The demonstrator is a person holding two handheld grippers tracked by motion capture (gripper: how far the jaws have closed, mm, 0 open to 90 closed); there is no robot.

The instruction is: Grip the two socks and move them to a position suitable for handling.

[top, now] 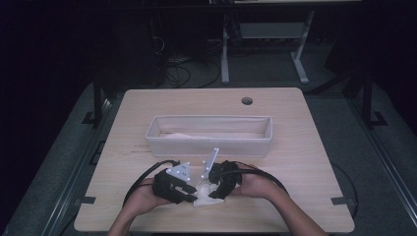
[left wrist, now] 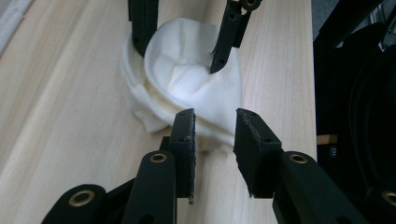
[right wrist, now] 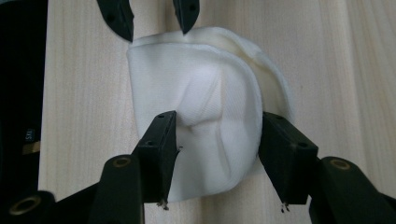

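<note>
A white cloth (left wrist: 187, 88), bunched into a rounded, cupped shape, lies on the wooden table (top: 295, 162) near its front edge. My right gripper (right wrist: 219, 121) comes at it from the right. Its jaws press on both sides of the bundle and crease it, so it is shut on the cloth (right wrist: 210, 79). My left gripper (left wrist: 215, 119) faces it from the left, open, with its jaw tips at the cloth's near edge and not pressing on it. In the high view the left gripper (top: 189, 192) and right gripper (top: 209, 189) meet over the cloth (top: 202, 200).
A long white fabric bin (top: 209, 145) stands across the middle of the table, just behind the grippers, with something pale lying inside. A round cable hole (top: 247, 101) is at the back right. Both cables loop on the table beside the hands.
</note>
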